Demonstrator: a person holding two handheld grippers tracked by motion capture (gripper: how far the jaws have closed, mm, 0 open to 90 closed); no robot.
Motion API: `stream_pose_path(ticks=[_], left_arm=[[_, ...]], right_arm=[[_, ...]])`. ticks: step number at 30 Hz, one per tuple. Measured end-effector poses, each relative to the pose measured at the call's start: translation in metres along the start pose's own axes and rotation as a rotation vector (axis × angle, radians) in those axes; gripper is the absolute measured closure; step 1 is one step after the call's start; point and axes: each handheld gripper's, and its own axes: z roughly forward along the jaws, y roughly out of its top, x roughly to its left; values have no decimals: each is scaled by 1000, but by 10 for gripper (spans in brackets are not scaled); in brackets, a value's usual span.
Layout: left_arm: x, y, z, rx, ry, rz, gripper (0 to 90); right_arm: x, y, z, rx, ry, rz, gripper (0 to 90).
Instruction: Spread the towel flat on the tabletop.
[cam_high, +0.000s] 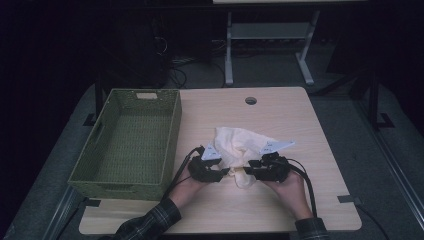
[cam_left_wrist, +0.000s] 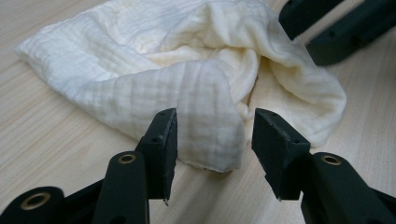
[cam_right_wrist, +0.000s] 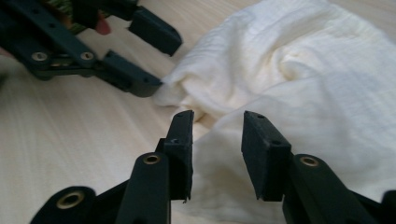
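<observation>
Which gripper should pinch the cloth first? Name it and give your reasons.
Left, probably. The left gripper has a folded corner of the cloth between its open jaws. The right gripper hovers over flat cloth with no fold between its jaws.

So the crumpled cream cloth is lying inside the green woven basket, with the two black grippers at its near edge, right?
Not quite. The crumpled cream cloth lies on the pale wooden table, beside the green woven basket, not inside it. The high view shows this. The left gripper and right gripper are indeed at its near edge.
</observation>
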Motion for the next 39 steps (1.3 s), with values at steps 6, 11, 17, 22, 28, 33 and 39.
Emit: stream_pose_path(ticks=[6, 11, 17, 22, 28, 33, 39], left_arm=[[-1, 1, 3, 17, -6, 15, 543], [1, 2, 5, 27, -24, 12, 759], [2, 6, -5, 1, -21, 13, 874], [6, 12, -19, -46, -23, -3, 879], [5, 17, -32, -91, -28, -16, 881], [6, 22, -44, -115, -22, -22, 881], [11, 25, -55, -143, -15, -50, 881]], right_arm=[[13, -7, 9, 31, -55, -23, 635], [9, -10, 10, 40, -63, -15, 852], [3, -10, -1, 16, -77, -34, 867], [-4, -12, -16, -22, -98, -27, 870], [-19, -17, -40, -71, -135, -3, 871], [-29, -21, -56, -95, -172, 13, 874], [-44, -29, -78, -130, -227, 49, 878]])
